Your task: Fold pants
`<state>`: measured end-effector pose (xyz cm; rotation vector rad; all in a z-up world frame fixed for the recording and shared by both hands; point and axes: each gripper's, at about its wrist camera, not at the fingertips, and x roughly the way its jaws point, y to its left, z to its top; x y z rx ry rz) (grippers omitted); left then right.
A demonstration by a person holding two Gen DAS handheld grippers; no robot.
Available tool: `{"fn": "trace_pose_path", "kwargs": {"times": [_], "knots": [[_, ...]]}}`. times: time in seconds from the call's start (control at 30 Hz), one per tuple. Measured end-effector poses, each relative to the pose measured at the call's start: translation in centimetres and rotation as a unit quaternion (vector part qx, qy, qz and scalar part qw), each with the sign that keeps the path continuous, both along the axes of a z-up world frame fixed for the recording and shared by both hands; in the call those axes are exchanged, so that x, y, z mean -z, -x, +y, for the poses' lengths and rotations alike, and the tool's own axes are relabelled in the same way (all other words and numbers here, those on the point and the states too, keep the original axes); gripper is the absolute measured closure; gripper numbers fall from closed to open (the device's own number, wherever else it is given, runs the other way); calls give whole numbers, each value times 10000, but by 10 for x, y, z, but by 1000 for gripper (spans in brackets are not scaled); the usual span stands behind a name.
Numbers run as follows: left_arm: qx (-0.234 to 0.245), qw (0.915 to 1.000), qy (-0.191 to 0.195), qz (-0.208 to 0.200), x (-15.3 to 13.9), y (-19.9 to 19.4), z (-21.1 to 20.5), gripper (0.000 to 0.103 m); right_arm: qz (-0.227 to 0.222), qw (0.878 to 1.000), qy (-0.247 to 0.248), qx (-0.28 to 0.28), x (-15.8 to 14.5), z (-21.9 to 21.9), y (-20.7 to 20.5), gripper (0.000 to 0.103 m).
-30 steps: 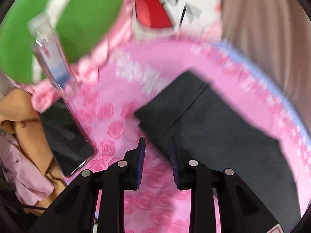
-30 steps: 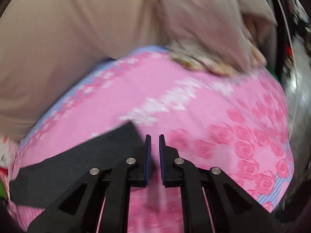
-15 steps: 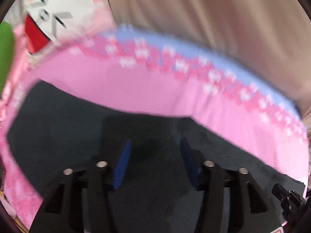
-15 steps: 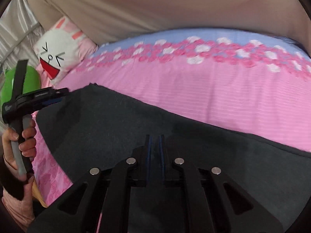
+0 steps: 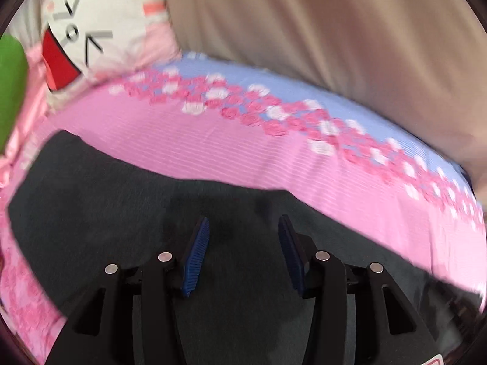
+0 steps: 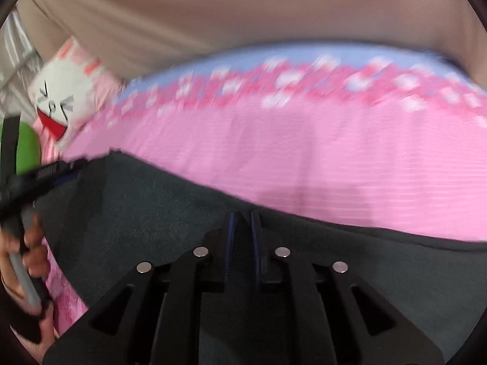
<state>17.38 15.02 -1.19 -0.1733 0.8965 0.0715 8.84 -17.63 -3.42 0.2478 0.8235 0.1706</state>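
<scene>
Left wrist view. Item: left gripper (image 5: 243, 245), jaws standing moderately wide, blue pads clear, nothing pinched between them; it hangs over the cloth, whether touching cannot be told. Item: pants (image 5: 100, 210), dark grey, spread flat across the near half of the bed (image 5: 213, 149), running from near left to near right. Far edge shows a shallow corner, which reads as one layer laid over another, though blur makes this uncertain. Item: bed cover, pink with a rose band and a blue far border. Item: cartoon pillow (image 5: 91, 33), white with red mouth, far left. Item: green cushion (image 5: 9, 85), left edge. Item: beige curtain (image 5: 319, 30) beyond the bed.

Right wrist view. Item: right gripper (image 6: 242, 237), jaws narrow and opening; dark cloth lies right under them, no fold seen raised between the pads, so it appears to be letting go. Item: pants, filling the near field. Item: left gripper again, far left at the pants' end, with the person's hand (image 6: 27, 258) on its handle.

Progress, judged: cloth looks laid down after a fold; further folds and smoothing likely remain.
</scene>
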Motion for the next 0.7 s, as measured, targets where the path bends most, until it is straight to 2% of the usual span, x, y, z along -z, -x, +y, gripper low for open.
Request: {"fn": "trace_pose_path", "kwargs": {"times": [0.07,0.13,0.2,0.23,0.27,0.3,0.37,0.4,0.47,0.53,0.6,0.7], "knots": [[188,9994,-233,-198,-3,29,-15,51,-22,9991,166,377,1,-32,25,75],[310,9985,-361,-288,1,53,-31,51,111,9940,452,988,10,-79,52,74],[473,9972,-487,-308,11,73,-52,51,325,9830,553,1722,24,-135,81,74],[540,9968,-501,-294,16,80,-60,50,398,9765,487,2061,31,-166,97,74],[589,9968,-465,-284,19,85,-66,49,294,9754,42,2183,33,-194,115,85],[632,9969,-386,-274,22,92,-73,49,239,9662,-519,2515,33,-225,136,79],[677,9967,-321,-323,26,102,-85,48,173,9473,-287,3187,27,-260,164,65],[676,9962,-347,-415,27,108,-91,47,111,9416,-212,3359,24,-278,178,64],[632,9952,-483,-576,26,115,-100,39,-31,9403,-699,3331,24,-306,189,62],[643,9937,-560,-728,23,120,-106,31,-66,9451,-831,3159,23,-316,183,60],[598,9939,-548,-744,23,121,-108,30,-4,9555,-421,2921,20,-319,165,50],[521,9942,-583,-739,23,122,-107,30,259,9647,74,2618,30,-318,129,46]]}}
